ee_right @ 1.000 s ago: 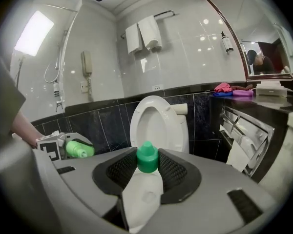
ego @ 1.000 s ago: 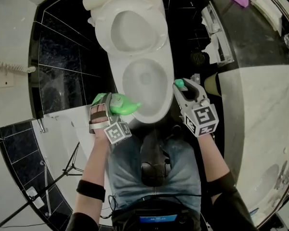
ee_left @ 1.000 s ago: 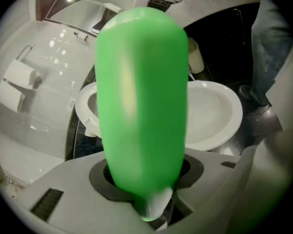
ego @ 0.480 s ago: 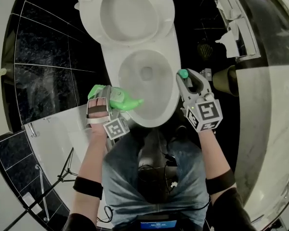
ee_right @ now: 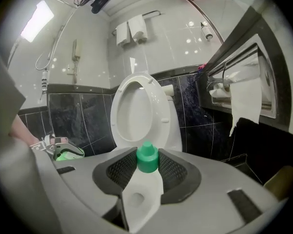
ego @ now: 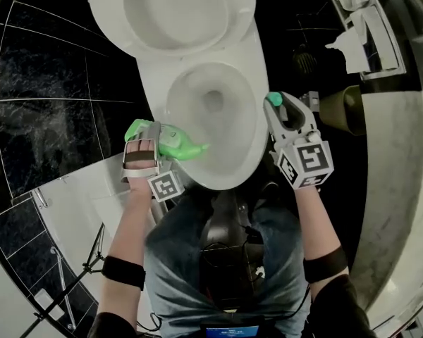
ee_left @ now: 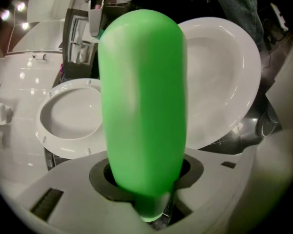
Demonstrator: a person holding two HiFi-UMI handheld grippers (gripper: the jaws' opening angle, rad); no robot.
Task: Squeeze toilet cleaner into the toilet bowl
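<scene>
My left claw (ego: 157, 145) is clamped on the green bottle (ee_left: 141, 111) — spout tipped out over the bowl (ego: 248, 143), so a squeeze should land inside. My right claw (ego: 279, 108) pinches the cap (ee_right: 147, 158) — held beside the rim, out of the spout's way.
</scene>
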